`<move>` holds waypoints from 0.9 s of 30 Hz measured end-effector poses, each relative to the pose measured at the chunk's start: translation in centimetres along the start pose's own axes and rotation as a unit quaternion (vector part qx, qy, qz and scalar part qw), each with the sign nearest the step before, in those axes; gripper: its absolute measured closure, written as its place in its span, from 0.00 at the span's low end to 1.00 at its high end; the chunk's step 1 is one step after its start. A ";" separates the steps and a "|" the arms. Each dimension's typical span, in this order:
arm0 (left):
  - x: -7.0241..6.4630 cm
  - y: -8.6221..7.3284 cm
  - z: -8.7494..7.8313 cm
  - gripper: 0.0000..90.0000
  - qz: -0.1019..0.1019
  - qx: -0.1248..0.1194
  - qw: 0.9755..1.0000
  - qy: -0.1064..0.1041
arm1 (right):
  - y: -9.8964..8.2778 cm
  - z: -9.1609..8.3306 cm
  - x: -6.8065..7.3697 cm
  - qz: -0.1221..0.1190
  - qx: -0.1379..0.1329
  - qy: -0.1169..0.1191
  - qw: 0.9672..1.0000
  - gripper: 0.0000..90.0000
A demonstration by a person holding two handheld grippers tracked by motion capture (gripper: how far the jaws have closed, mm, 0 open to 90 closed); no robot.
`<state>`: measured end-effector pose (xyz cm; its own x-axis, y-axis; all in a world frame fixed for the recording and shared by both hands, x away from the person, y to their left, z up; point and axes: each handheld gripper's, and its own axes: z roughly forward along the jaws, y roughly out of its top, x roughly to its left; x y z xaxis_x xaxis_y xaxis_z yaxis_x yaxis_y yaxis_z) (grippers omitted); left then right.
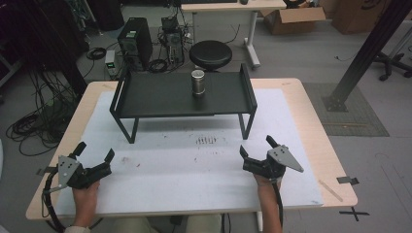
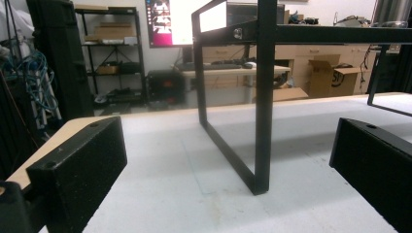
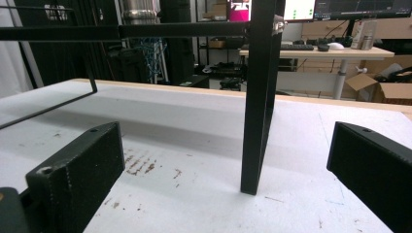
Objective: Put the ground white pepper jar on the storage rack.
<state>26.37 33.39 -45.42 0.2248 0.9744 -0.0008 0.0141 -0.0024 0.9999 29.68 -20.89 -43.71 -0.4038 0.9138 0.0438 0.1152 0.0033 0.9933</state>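
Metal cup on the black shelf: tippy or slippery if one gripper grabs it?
The metal cup stands upright and is taller than wide, so a high push would likely tip it, then it could roll. Its shiny wall looks smooth, probably slippery. It looks stiff; weight is unclear.

Readable text: none could be made out.
Cardboard box [image 2: 340, 77]: bore a dark printed mark, too blurred to read.
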 end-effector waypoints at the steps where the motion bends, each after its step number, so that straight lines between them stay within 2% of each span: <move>1: 0.0 0.0 0.0 0.00 0.000 0.000 1.000 0.000 | -0.1 0.0 0.0 -0.002 0.001 -0.001 1.000 0.00; 8: 0.0 0.0 0.0 0.00 -0.001 0.000 1.000 0.000 | -0.6 -0.1 0.3 -0.011 -0.002 -0.010 1.000 0.00; 17: 0.0 0.0 0.0 0.00 0.000 0.000 1.000 0.000 | -1.3 -0.1 0.5 -0.009 -0.005 -0.014 1.000 0.00; 27: 0.0 0.0 0.0 0.00 -0.001 -0.001 1.000 0.000 | -1.5 -0.4 0.8 -0.020 -0.021 -0.016 0.999 0.00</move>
<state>26.37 33.39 -45.43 0.2247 0.9744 -0.0033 0.0129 0.0004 0.9999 28.82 -20.36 -45.14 -0.3775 0.9260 0.0010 0.0612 0.0239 0.9978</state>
